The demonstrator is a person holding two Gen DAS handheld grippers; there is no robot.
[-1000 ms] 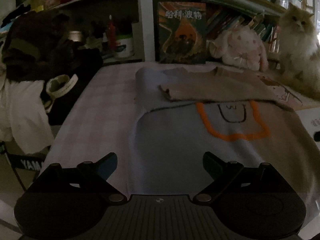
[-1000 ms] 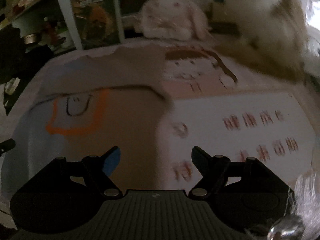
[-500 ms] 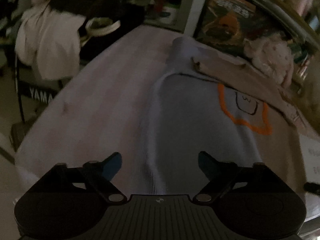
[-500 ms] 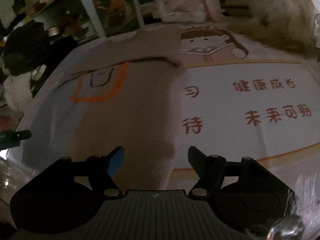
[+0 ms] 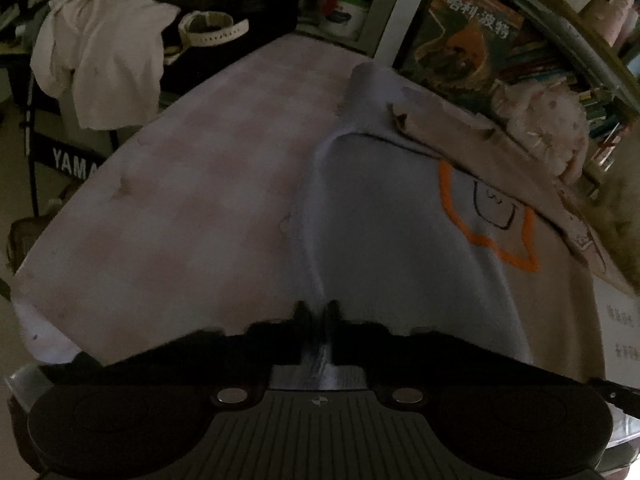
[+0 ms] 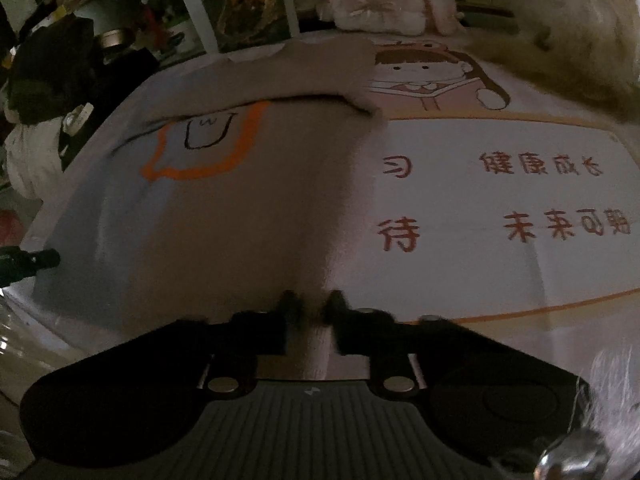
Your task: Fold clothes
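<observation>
The sweater [image 5: 400, 248], half pale blue and half tan with an orange outline and a small drawn face on its chest, lies flat on the bench [image 5: 192, 200], which carries a pale pink checked cloth. Both sleeves are folded across the chest at about 1 o'clock in the left wrist view.

The left hand-held gripper [image 5: 318, 312] sits at 6 o'clock of its view, its jaws brought together and clamped on a raised ridge of the blue hem edge. The right hand-held gripper [image 6: 310, 308] sits at 6 o'clock of its own view; its jaws are closing, and the tan hem edge is pinched between them, bunched up in the narrow gap.

In the right wrist view the sweater [image 6: 224, 208] borders a printed mat [image 6: 480, 200] with red characters and a cartoon child, spreading toward 3 o'clock. A plush rabbit [image 6: 392, 0] sits at 12 o'clock at the bench's far edge, and a long-haired cat [image 6: 580, 28] fills 1 to 2 o'clock. In the left wrist view a white garment [image 5: 100, 56] hangs over a chair at 10 o'clock, and a picture book [image 5: 464, 40] stands on the shelf at 1 o'clock.
</observation>
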